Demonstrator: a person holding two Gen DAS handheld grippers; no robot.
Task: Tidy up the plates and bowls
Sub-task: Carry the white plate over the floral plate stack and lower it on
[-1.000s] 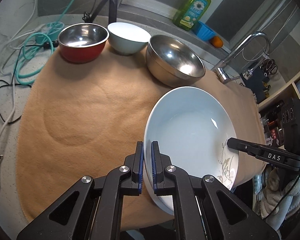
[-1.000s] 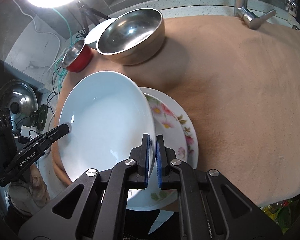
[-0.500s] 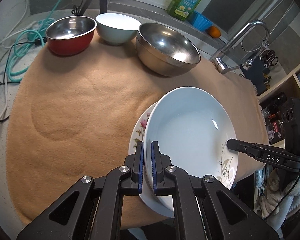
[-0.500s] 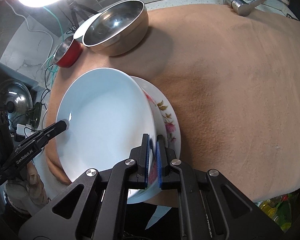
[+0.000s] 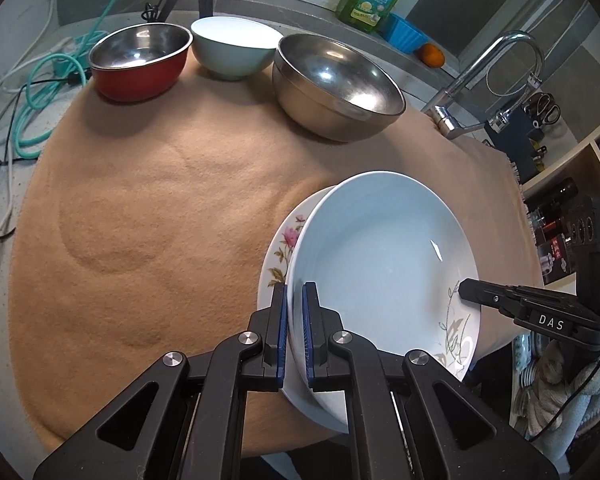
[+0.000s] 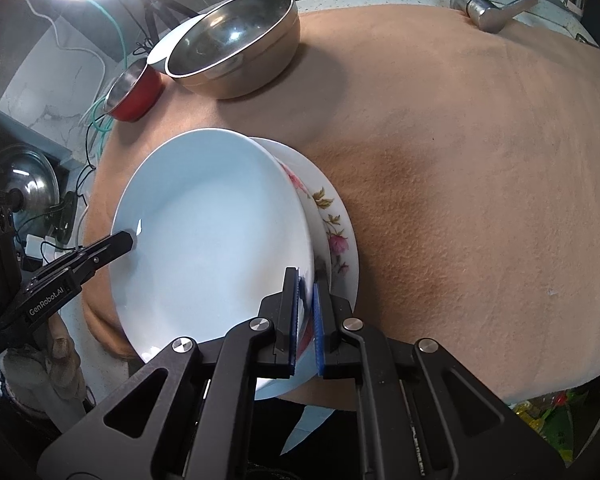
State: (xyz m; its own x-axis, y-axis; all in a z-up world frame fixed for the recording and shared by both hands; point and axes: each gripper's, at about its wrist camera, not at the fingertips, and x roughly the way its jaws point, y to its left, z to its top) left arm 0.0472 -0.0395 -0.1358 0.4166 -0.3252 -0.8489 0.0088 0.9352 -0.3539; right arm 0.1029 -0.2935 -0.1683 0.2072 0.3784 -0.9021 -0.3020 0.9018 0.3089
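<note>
Left gripper (image 5: 295,322): clenched on the near-left rim of the white deep plate (image 5: 384,256), one pad inside the rim, one outside.
Right gripper (image 6: 307,312): clenched on the opposite rim of the same plate, pads either side of the edge.
White deep plate: held between both grippers over the near edge of the tan cloth (image 5: 152,208), tilted, right over the floral plate (image 5: 286,248); contact between the two cannot be told.
Floral plate: lying on the cloth at its near edge, partly hidden under the white one, pink blooms showing along its rim.
Handling, judged: glazed ceramic, stiff, fairly heavy, slick under the pads, chips easily; rim the only place thin enough to pinch, so two opposed rim grips suit it; best lowered level and softly to spare both glazes.
Steel mixing bowl (image 5: 336,84): toward the far edge of the cloth, upright, well apart from the plates.
Pale ceramic bowl (image 5: 236,50): at the far edge, just beside the steel bowl.
Red-sided steel bowl (image 5: 140,62): far-left corner of the cloth, near the pale bowl.
Bowls, judged: steel ones light and dent-proof, rim grip again; ceramic one fragile.
</note>
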